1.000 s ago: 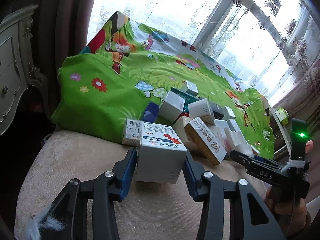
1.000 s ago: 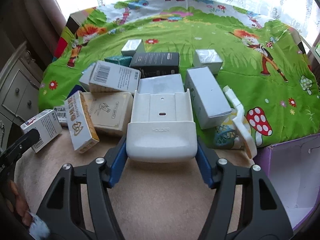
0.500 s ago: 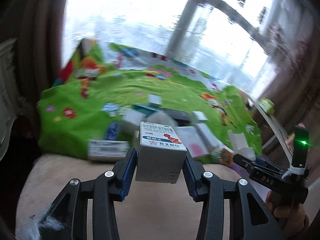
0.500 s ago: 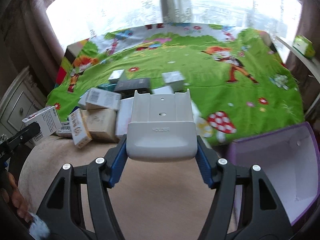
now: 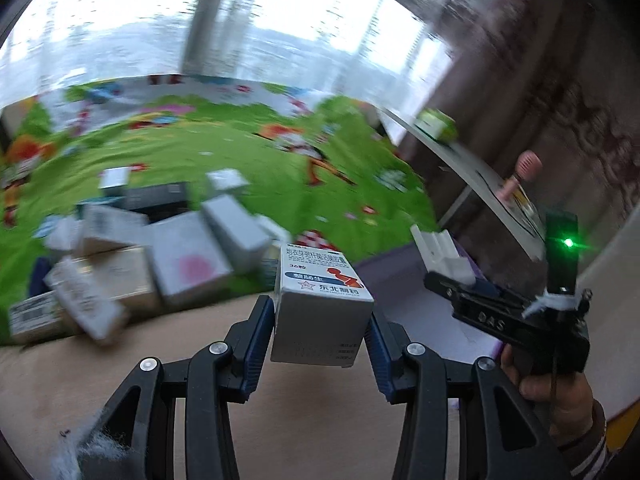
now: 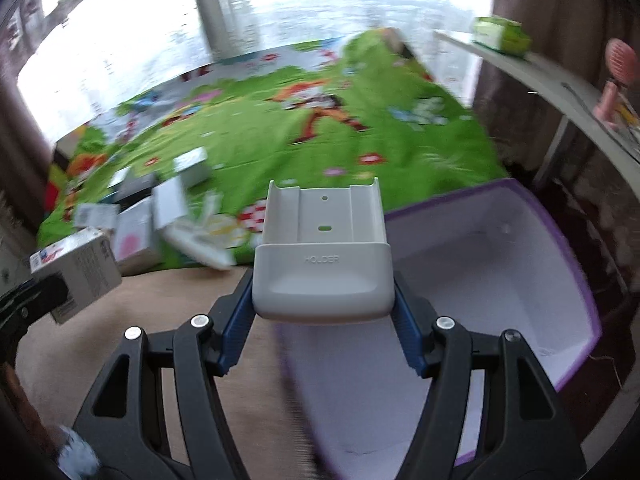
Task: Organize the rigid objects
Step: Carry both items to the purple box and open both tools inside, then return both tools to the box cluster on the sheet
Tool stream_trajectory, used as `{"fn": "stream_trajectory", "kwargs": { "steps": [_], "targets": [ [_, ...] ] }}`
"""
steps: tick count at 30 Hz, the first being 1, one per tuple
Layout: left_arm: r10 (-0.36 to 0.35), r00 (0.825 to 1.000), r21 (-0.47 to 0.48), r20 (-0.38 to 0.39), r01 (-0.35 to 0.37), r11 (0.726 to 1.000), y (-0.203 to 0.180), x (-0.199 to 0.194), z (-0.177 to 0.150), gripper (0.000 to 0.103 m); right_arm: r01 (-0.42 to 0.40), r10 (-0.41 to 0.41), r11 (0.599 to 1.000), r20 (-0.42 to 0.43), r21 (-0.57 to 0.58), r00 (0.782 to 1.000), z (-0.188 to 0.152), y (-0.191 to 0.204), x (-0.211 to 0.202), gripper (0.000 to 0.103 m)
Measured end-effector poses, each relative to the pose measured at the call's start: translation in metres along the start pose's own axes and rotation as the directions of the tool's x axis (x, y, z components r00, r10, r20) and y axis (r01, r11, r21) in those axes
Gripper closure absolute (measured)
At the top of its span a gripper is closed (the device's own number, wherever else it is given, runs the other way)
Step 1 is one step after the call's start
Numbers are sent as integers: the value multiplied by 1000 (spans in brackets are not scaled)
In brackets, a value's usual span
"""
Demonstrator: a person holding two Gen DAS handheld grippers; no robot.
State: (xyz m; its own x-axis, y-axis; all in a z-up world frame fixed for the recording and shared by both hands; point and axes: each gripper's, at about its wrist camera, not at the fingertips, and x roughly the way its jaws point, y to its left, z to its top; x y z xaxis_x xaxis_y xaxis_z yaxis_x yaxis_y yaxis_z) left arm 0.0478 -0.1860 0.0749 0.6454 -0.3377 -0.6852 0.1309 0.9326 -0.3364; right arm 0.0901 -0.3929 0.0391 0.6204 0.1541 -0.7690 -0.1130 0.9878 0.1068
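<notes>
My left gripper (image 5: pixel 320 332) is shut on a white medicine box (image 5: pixel 320 304) with blue and red print, held above the beige cushion. My right gripper (image 6: pixel 323 312) is shut on a white plastic holder (image 6: pixel 323 268), which hangs over the near edge of an open purple-rimmed box (image 6: pixel 560 240) with a white inside. In the left wrist view the right gripper (image 5: pixel 452 276) and the holder (image 5: pixel 440 252) show at the right, over the purple box (image 5: pixel 392 272). The medicine box (image 6: pixel 76 272) also shows at the left of the right wrist view.
A heap of several cartons (image 5: pixel 160 252) lies at the near edge of a green cartoon-print blanket (image 5: pixel 240 152). A white shelf (image 6: pixel 560 84) at the right carries a green packet (image 6: pixel 500 34) and a pink object (image 6: pixel 618 76). A person's hand (image 5: pixel 556 388) holds the right gripper. Bright window behind.
Both grippers have swung to the right with their loads and risen slightly. The carton heap has slid to the left of both views, and the purple box has come under the right gripper.
</notes>
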Motion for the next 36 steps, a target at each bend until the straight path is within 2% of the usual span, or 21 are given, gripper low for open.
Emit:
{"fn": "stream_trajectory", "kwargs": {
  "steps": [5, 9, 11, 12, 13, 15, 18, 24, 31, 34, 36],
  "targets": [
    [-73, 996, 83, -58, 77, 994, -45, 26, 3, 57, 77, -79, 995, 13, 69, 997, -2, -42, -6, 36],
    [-151, 984, 127, -95, 162, 978, -73, 40, 2, 55, 118, -120, 987, 15, 111, 993, -3, -61, -9, 36],
    [-167, 978, 147, -123, 184, 972, -84, 49, 2, 51, 140, -144, 982, 22, 126, 989, -3, -67, -11, 36],
    [-166, 978, 153, -129, 185, 971, -89, 52, 2, 44, 149, -153, 980, 22, 129, 988, -2, -69, -12, 35],
    [-164, 978, 155, -128, 183, 971, -91, 53, 1, 37, 161, -164, 978, 20, 131, 986, -2, -71, -13, 32],
    [-156, 981, 156, -118, 174, 972, -91, 50, 0, 30, 169, -174, 977, 25, 133, 984, -3, -73, -14, 25],
    [-129, 987, 147, -100, 143, 979, -83, 44, -1, 30, 169, -175, 976, 34, 136, 984, -3, -73, -14, 18],
    [-95, 993, 131, -71, 104, 986, -65, 37, -2, 30, 135, -141, 984, 42, 119, 989, -1, -63, -14, 17],
    [-57, 998, 104, -4, 58, 993, -36, 14, -4, 30, 48, -55, 992, 60, 114, 997, -2, -49, -14, 16],
    [-25, 999, 61, 30, 24, 998, -13, 0, -6, 30, -4, -6, 992, 82, 125, 997, -5, -42, -13, 16],
    [-7, 999, 17, 49, 6, 1000, 6, -9, -8, 30, -14, 6, 996, 95, 92, 995, -5, -34, -12, 16]
  ]
}}
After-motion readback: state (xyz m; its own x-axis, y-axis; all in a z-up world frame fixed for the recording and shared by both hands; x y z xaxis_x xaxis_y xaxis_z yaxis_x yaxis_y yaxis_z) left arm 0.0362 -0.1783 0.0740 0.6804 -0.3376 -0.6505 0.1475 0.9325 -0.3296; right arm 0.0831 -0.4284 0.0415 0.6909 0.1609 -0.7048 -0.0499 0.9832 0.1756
